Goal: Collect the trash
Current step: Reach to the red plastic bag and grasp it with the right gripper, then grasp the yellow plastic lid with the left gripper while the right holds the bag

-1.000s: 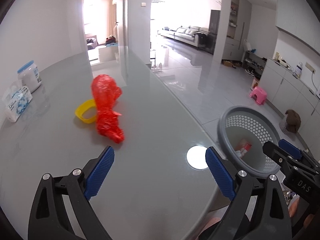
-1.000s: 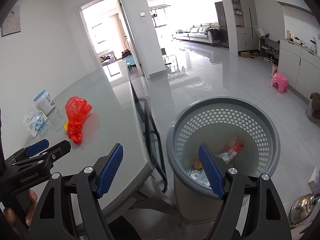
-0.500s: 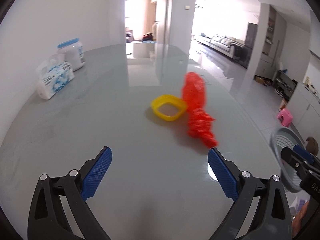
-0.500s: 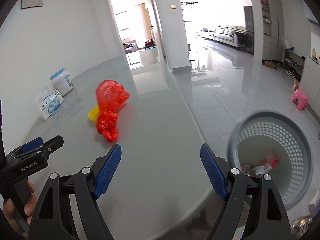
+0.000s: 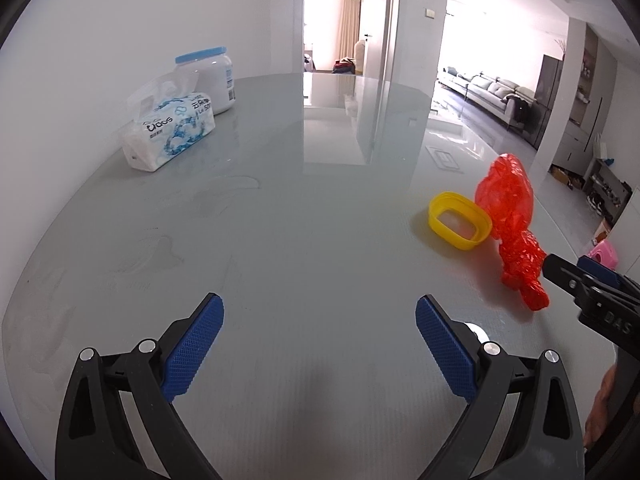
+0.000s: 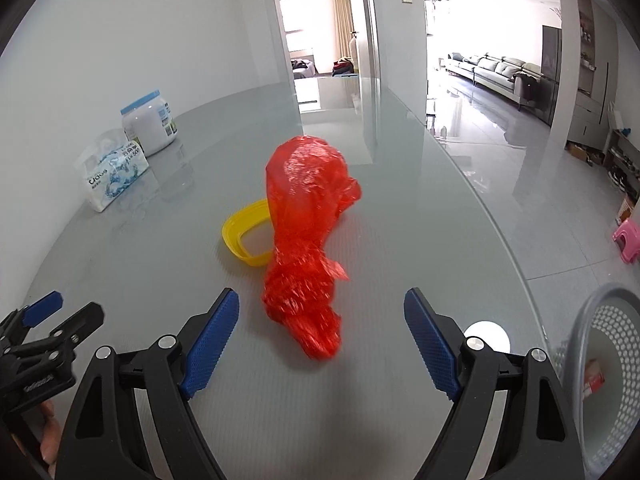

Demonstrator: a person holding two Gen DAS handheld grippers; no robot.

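A crumpled red plastic bag [image 6: 306, 240] lies on the grey glass table [image 6: 420, 216], with a yellow ring-shaped lid [image 6: 244, 238] behind it. My right gripper [image 6: 322, 316] is open and empty, its jaws either side of the bag's near end, close in front of it. In the left wrist view the bag [image 5: 510, 224] and the yellow lid [image 5: 460, 220] sit at the right. My left gripper [image 5: 320, 320] is open and empty over bare table, left of the bag. A grey perforated trash basket [image 6: 608, 364] stands beside the table at lower right, holding some trash.
A tissue pack [image 5: 168, 132] and a white jar with a blue lid [image 5: 210, 78] stand at the table's far left by the wall. A round white light spot [image 6: 486, 336] is reflected on the table near the right edge. A pink stool [image 6: 628, 240] stands on the floor.
Both grippers swung left, away from the basket and toward the table. The right gripper has come up close to the red bag; the left now faces the table's left side.
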